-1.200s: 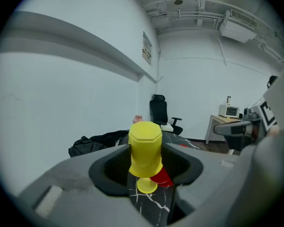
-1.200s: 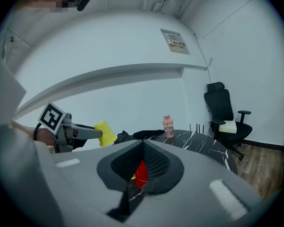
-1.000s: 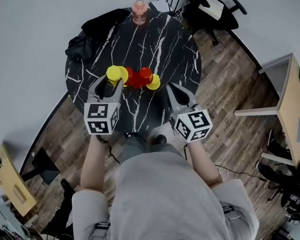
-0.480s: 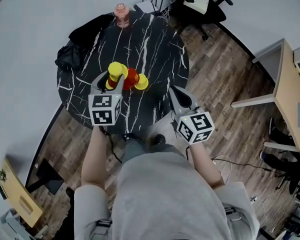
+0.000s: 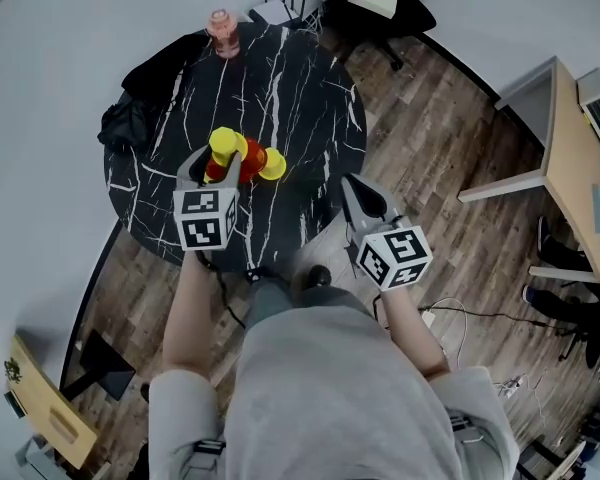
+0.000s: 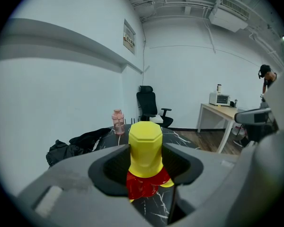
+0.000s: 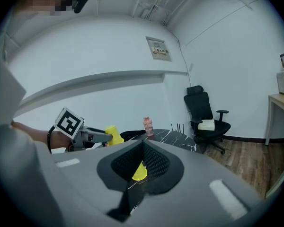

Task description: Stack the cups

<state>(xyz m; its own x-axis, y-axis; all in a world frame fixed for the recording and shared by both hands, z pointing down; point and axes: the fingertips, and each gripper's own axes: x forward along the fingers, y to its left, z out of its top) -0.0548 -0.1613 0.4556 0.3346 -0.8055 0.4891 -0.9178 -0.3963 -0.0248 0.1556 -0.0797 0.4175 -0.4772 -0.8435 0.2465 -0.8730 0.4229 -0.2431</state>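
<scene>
I see bare tabletop [image 5: 315, 118] on the right & far side, free to pass. In the way: yellow cup [image 5: 223, 144] over red cups [image 5: 252, 160] near-left, black jacket [image 5: 130, 118] on the left rim, pink bottle [image 5: 220, 30] at the far edge.

Far beyond the left gripper [image 5: 218, 166] stands a pink bottle [image 5: 220, 30]; left of it, a black jacket [image 5: 130, 118].

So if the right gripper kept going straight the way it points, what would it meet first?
Most likely the yellow cup standing on the black marble table, seen dead ahead past the right gripper's shut jaws. Depth is unclear, so it could pass just over it.
</scene>
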